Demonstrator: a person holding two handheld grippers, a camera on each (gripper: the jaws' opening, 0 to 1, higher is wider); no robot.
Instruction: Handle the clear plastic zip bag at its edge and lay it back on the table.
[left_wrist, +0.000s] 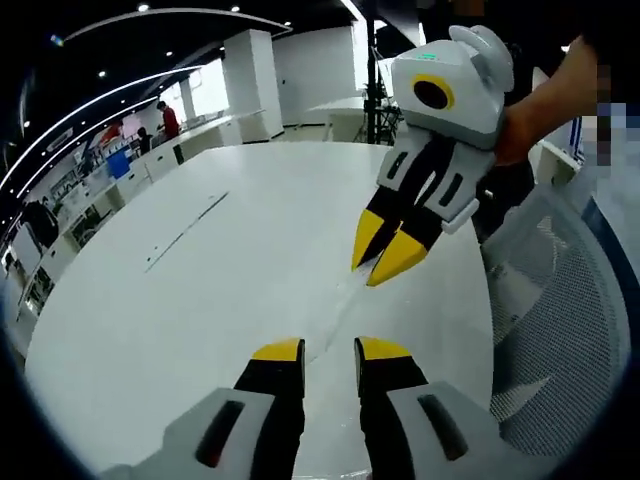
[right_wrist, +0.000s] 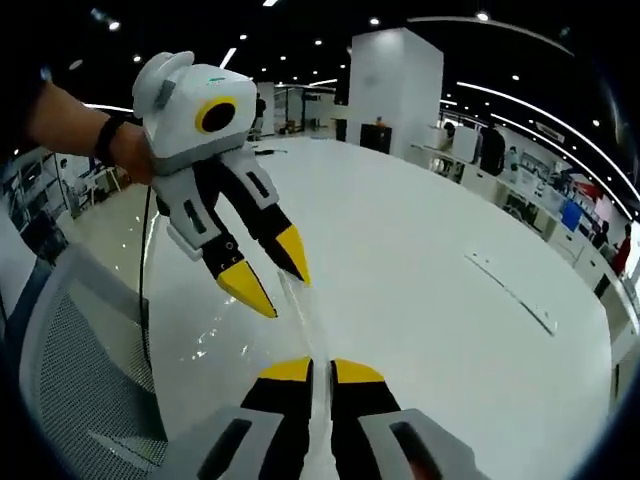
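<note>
Zip bag (left_wrist: 335, 310), clear plastic, stretched edge-on between the two grippers above the white table (left_wrist: 200, 280); long axis runs from one gripper to the other. Contents: none discernible. Left gripper (left_wrist: 330, 350): jaws slightly spread around the bag's near edge. Right gripper (right_wrist: 311, 372): jaws nearly together, pinching the opposite edge. Mesh-backed chair (left_wrist: 560, 330) just beside the table. Table surface carries a thin dark strip (left_wrist: 185, 232), well apart.

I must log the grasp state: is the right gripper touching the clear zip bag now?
Touching. In the left gripper view, the right gripper has its yellow tips closed on the edge of the clear bag, with no gap visible between them.
</note>
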